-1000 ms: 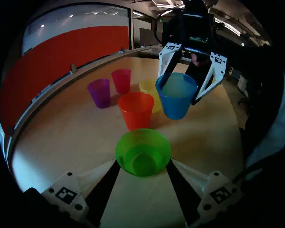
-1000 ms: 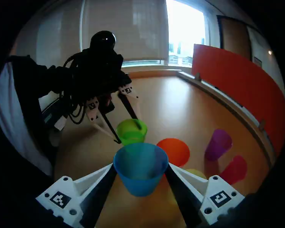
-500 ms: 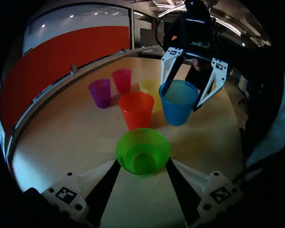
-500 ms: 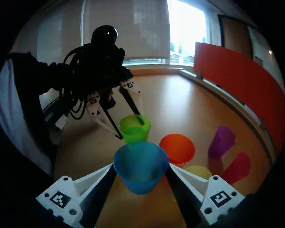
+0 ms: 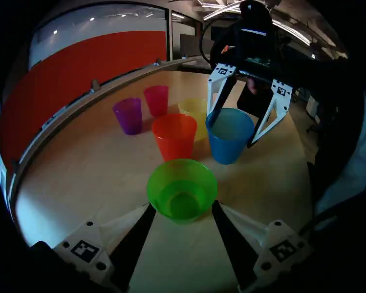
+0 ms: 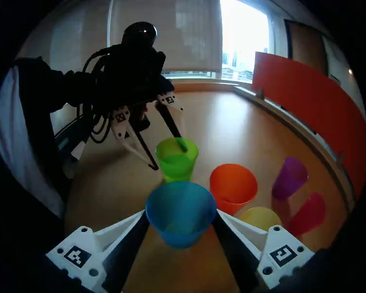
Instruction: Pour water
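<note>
While gripped upright over the bench (image 5: pixel 85 166), pictured face to face: green cup (image 5: pixel 183 189) pressed between the fingers of the left gripper (image 5: pixel 183 207), blue cup (image 6: pixel 181 209) between those of the right gripper (image 6: pixel 181 220), each straight ahead of the other, near but apart, likely awaiting a tilt.

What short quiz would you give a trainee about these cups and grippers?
1. True or false: the left gripper holds the green cup.
2. Which colour cup does the right gripper hold? A. white B. blue C. black
3. How many cups stand on the table outside both grippers?
Key: 1 true. 2 B, the blue cup. 3 four: orange cup, yellow cup, purple cup, pink cup.
</note>
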A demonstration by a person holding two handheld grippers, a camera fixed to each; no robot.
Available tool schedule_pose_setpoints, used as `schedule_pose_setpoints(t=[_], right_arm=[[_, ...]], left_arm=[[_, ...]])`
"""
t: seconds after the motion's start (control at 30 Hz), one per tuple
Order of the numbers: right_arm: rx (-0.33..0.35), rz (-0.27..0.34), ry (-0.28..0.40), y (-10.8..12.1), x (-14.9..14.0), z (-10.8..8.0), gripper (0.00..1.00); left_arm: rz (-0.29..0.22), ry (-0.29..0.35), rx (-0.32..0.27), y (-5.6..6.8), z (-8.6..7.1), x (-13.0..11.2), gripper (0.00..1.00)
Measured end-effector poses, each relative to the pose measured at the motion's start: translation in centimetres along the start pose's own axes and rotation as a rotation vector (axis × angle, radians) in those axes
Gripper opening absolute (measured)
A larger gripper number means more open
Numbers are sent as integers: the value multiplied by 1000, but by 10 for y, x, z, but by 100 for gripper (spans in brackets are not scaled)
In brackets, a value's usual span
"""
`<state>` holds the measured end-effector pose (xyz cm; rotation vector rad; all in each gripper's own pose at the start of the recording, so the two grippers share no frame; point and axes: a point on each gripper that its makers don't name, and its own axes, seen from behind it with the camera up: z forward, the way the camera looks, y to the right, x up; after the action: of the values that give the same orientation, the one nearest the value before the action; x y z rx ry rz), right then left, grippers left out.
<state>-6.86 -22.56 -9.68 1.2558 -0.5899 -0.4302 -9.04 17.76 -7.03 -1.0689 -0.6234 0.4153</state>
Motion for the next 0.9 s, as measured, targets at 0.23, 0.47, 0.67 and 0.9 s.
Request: schedule_pose_setpoints(t=[0.23,0.47,0.67,0.9], right_arm=[[5,-9,-12,-1,-6,7,92],[7,-10,-20,-2,-12,11,92],[7,-6,-23,-2,-15,10,92],[11,-12,-26,-4,-17,9,94]], left_arm=[[3,-10,2,0,-1,-6,84],[5,-12,1,2,-2,-7,84],[-1,-15,-1,2,-2,-9,84],[6,-22,-1,4,-3,-11,84]])
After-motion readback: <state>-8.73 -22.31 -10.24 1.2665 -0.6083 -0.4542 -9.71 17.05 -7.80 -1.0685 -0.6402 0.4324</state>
